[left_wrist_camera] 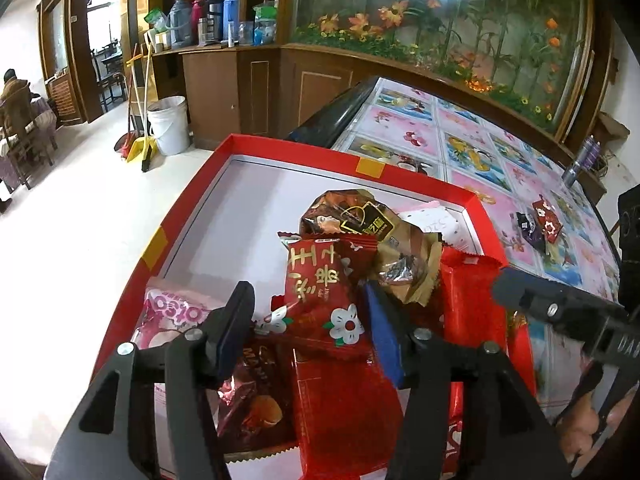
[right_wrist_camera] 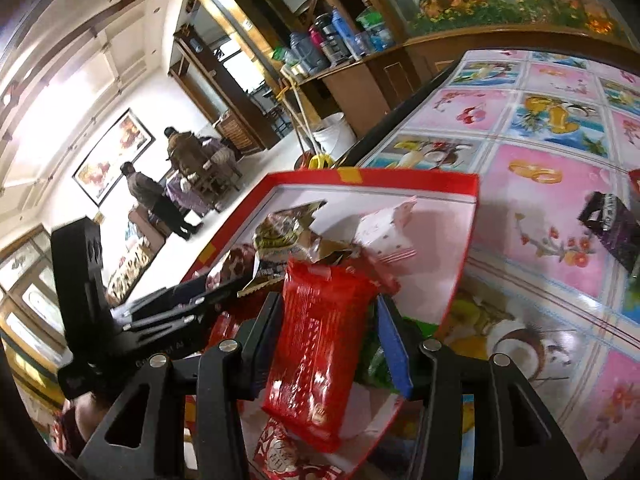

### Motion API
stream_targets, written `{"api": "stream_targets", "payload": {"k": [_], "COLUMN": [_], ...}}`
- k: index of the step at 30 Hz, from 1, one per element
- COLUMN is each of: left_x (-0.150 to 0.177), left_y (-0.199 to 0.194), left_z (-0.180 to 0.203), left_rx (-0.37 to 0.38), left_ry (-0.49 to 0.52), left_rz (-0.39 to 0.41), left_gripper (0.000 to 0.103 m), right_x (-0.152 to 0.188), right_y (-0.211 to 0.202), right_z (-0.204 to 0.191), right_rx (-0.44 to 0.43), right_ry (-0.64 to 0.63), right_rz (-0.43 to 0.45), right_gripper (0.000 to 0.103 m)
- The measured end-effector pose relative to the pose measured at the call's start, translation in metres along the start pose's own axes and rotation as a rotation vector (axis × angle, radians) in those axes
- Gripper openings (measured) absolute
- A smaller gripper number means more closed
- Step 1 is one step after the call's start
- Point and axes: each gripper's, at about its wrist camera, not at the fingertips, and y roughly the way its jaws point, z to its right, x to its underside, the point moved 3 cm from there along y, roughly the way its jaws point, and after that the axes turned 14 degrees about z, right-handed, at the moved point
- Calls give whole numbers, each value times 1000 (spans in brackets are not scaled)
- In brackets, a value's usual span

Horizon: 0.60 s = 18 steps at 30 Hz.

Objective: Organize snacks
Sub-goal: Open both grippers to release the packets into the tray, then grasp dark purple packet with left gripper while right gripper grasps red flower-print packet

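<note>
Left claw point(left_wrist_camera: 310, 332) parted around a dark red flower-printed packet point(left_wrist_camera: 324, 292) with gold Chinese characters, right claw point(right_wrist_camera: 326, 340) gripping a red wafer packet point(right_wrist_camera: 316, 352), red box point(left_wrist_camera: 192, 200), pink "Ostoc"-like wrapper point(left_wrist_camera: 172, 316).

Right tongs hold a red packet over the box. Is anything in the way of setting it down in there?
Nothing visible blocks it. The red packet in the right tongs is over the red box; its far floor is bare, though packets are piled nearer.

Left gripper point(left_wrist_camera: 308, 332) jaws apart over red-flowered snack packet point(left_wrist_camera: 324, 292) in red box point(left_wrist_camera: 256, 148).
</note>
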Motion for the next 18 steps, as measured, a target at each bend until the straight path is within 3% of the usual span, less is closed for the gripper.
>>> {"api": "stream_targets", "payload": {"k": [8,12,14,18], "left_x": [-20,-27,-29,-29], "left_y": [-19,-22,-19,-12], "left_z": [18,41,60,99], "left_rx": [-18,26,64,140], "left_ry": [56,96,124,177], "left_rz": [94,109,99,68], "left_gripper": [69,73,73,73], "right_x": [-37,-68,-80,-87], "right_y": [-34,-71,-87,-89], "right_z": [43,102,133,173], "right_rx": [62,203,325,475], "right_ry": [51,84,84,44], "right_rz": [124,249,294,273], "right_gripper": [49,50,52,56]}}
